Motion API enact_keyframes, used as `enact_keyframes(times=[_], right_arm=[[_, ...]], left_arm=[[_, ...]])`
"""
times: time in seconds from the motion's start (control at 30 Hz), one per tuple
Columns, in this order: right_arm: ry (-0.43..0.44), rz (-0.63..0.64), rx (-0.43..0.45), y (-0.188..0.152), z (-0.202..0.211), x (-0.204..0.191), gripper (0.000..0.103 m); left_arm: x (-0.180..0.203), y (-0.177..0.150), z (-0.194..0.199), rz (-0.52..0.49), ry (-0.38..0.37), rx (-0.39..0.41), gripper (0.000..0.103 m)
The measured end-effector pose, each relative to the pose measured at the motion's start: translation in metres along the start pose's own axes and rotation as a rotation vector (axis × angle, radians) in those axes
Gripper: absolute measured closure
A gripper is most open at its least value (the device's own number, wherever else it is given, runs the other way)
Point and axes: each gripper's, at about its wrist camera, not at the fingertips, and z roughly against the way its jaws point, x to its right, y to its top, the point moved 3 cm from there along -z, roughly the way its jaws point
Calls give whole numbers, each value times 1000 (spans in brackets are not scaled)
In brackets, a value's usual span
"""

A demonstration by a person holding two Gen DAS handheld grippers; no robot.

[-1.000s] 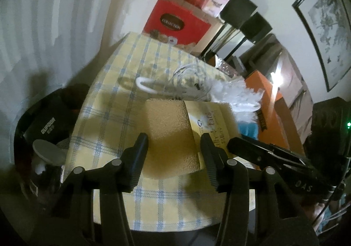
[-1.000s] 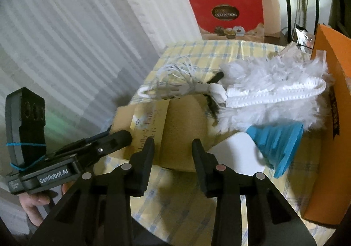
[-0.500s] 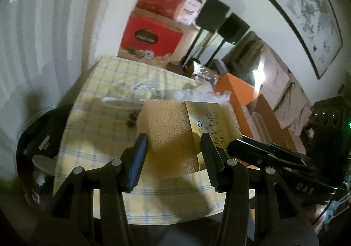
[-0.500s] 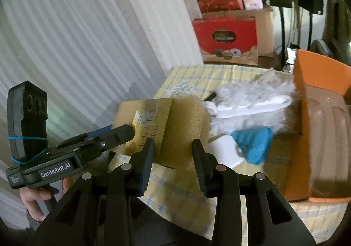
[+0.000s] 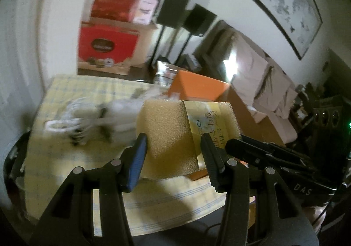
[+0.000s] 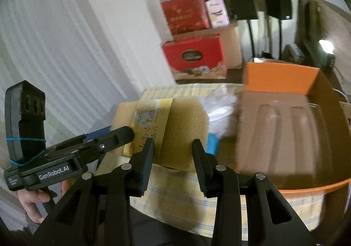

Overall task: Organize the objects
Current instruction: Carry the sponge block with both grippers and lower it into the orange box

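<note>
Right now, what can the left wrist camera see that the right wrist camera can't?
Only the left wrist view shows the framed picture on the wall and the white cable on the tablecloth.

Only the right wrist view shows the inside of the orange box, and the person's hand holding the left gripper.

Both views show the yellow sponge with its paper label, held up between both grippers, the checked tablecloth and the red boxes behind.

Dim indoor light; a bright lamp [image 5: 229, 64] flares at right. Motion blur smears the tablecloth [image 5: 72, 97] and orange box [image 6: 283, 118]. Fisheye edges curve and vignette to black.
</note>
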Motion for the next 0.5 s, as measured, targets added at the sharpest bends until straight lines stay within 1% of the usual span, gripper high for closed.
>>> enact_keyframes(times=[0.27,0.5], right_arm=[[-85,-75,54,3,42,54,66],[-144,-160,76,5,61,107,66]], left_arm=[[57,9,-41,-36,-92,-68,57],[96,4,-79,-72,-120,-132,57]])
